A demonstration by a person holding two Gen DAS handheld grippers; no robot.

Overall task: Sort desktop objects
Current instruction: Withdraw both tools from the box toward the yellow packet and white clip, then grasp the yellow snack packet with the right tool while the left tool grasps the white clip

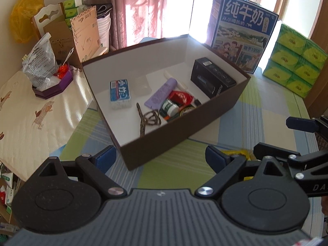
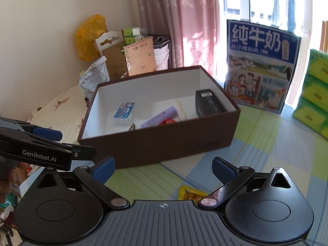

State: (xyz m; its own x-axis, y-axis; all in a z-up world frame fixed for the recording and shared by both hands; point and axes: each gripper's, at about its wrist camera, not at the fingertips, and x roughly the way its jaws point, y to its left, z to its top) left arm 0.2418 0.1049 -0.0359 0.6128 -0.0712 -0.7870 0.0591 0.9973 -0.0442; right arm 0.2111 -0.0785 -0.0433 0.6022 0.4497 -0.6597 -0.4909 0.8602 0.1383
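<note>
While both grippers hung over the near edge of the table, the brown box [image 1: 180,141] stood open on the striped green and blue tablecloth [image 1: 266,110], well ahead of them. The left gripper [image 1: 162,160] had its blue-padded fingers [image 1: 105,157] spread wide apart with nothing between them; only the near corner of the box showed past the gap. The right gripper [image 2: 164,169] likewise held its fingers [image 2: 222,169] far apart and empty, and it appeared at the right edge of the left wrist view, beside the left one.

Inside the box lay a blue and white packet [image 1: 120,93], a lilac tube [image 1: 161,94], a red sachet [image 1: 181,98], a small green and white bottle [image 1: 170,107], a round dark tin [image 1: 187,110], a coiled patterned cord [image 1: 148,121] and a black carton [image 1: 213,80] against the far right wall. One yellow packet [image 2: 191,193] lay outside the box on the cloth, just below the right gripper's fingers (its lower part was hidden behind the gripper body).

Behind the box stood a blue milk carton case [image 1: 244,30], and to its right a stack of green tissue packs [image 1: 295,61]. To the left, a purple tray [image 1: 55,86] sat on a cream cloth [image 1: 30,119]
</note>
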